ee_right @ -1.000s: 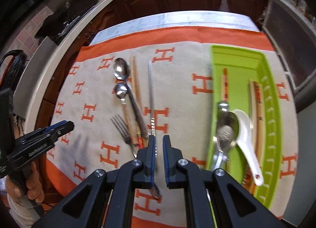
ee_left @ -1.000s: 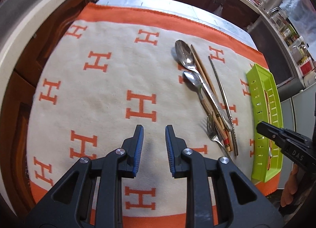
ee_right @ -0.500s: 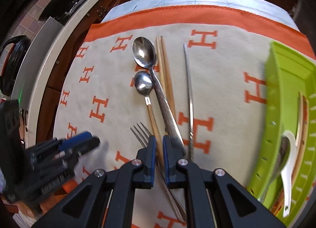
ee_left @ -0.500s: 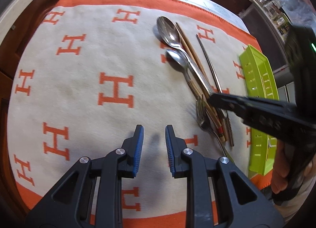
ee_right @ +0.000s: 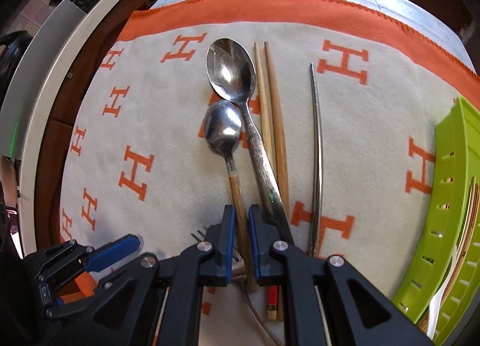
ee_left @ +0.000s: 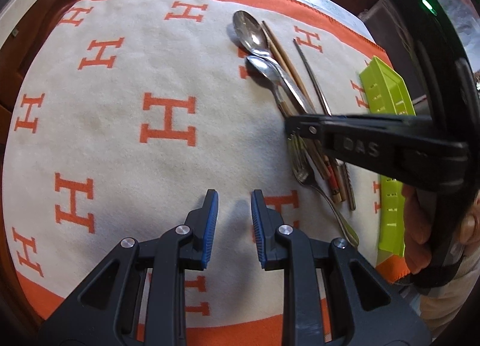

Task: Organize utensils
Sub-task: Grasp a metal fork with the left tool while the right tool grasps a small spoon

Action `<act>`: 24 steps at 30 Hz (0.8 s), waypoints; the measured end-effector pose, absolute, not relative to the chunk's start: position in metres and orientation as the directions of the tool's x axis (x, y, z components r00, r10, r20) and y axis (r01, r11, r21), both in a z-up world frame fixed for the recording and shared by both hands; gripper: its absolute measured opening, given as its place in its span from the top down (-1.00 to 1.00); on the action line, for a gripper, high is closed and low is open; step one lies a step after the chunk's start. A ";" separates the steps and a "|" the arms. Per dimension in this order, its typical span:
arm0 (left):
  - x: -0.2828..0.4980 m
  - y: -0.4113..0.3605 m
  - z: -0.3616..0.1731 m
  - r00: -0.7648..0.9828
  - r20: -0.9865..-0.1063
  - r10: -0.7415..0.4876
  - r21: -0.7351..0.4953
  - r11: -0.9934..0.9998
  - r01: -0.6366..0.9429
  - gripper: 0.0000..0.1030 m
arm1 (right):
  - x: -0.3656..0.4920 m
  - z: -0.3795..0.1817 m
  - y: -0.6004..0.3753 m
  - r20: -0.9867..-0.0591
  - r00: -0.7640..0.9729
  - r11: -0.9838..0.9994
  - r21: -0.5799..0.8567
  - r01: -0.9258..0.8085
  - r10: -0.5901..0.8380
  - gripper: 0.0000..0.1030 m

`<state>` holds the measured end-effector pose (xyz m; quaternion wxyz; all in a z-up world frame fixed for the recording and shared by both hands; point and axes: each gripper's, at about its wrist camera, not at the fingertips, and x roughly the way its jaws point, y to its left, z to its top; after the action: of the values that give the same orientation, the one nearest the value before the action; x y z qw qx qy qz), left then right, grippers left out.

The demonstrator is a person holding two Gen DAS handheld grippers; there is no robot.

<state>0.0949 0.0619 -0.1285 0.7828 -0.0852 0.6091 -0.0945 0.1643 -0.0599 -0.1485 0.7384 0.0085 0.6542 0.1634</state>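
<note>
From the left wrist, the left gripper (ee_left: 232,223) hangs over a bare patch of the cream blanket with orange H letters (ee_left: 120,106), its blue-padded jaws spread a little with nothing between them; it seems parked clear of the work. To its right lies the loose pile of utensils: a large steel spoon (ee_left: 250,35), a smaller steel spoon with a wooden handle (ee_left: 264,68), a pair of wooden chopsticks (ee_left: 285,61), a thin metal chopstick (ee_left: 312,73) and a steel fork (ee_left: 303,166). The right gripper (ee_left: 289,128) reaches across that pile from the right, held in a hand (ee_left: 420,226). Beyond it stands the lime-green slotted plastic tray (ee_left: 387,94), the likely destination.

From the right wrist, the right gripper points steeply down, and its jaws have just been opening slightly. They straddle the wooden handle of the smaller spoon, which runs between the pads; whether they press on it cannot be told. The handle probably offers the easiest purchase, lying free beside the large spoon's stem. The green tray sits at the right edge, already holding several utensils.
</note>
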 end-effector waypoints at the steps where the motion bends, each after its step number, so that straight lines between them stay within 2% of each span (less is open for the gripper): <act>1: 0.094 0.060 -0.128 0.239 -0.937 -0.253 -0.248 0.967 0.052 0.62 | 0.165 -0.148 -0.057 -0.966 0.092 0.947 0.214 -0.239 0.241 0.80; 4: 0.092 0.057 -0.128 0.235 -0.937 -0.259 -0.253 0.966 0.059 0.62 | 0.168 -0.148 -0.050 -0.974 0.096 0.949 0.176 -0.263 0.207 0.79; 8: 0.092 0.055 -0.130 0.222 -0.937 -0.271 -0.265 0.963 0.058 0.62 | 0.172 -0.147 -0.041 -0.976 0.096 0.945 0.160 -0.287 0.194 0.64; 12: 0.090 0.048 -0.131 0.204 -0.934 -0.293 -0.287 0.956 0.062 0.62 | 0.169 -0.147 -0.029 -0.982 0.118 0.936 0.101 -0.336 0.148 0.63; 13: 0.090 0.046 -0.131 0.198 -0.929 -0.313 -0.307 0.950 0.061 0.62 | 0.169 -0.147 -0.029 -0.982 0.122 0.937 0.097 -0.335 0.145 0.69; 14: 0.090 0.044 -0.131 0.192 -0.925 -0.328 -0.323 0.945 0.060 0.62 | 0.169 -0.147 -0.030 -0.982 0.128 0.941 0.091 -0.326 0.139 0.85; 19: 0.091 0.029 -0.134 0.156 -0.894 -0.419 -0.417 0.907 0.047 0.62 | 0.169 -0.147 -0.056 -0.961 0.097 0.940 0.226 -0.255 0.257 0.86; 24: 0.092 0.012 -0.137 0.139 -0.860 -0.491 -0.492 0.870 0.025 0.62 | 0.154 -0.146 -0.077 -0.952 0.097 0.938 0.265 -0.222 0.292 0.86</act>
<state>0.0925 0.0125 -0.1374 0.7319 -0.1841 0.6319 -0.1764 0.1543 -0.0765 -0.1458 0.7400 0.0271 0.6493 0.1734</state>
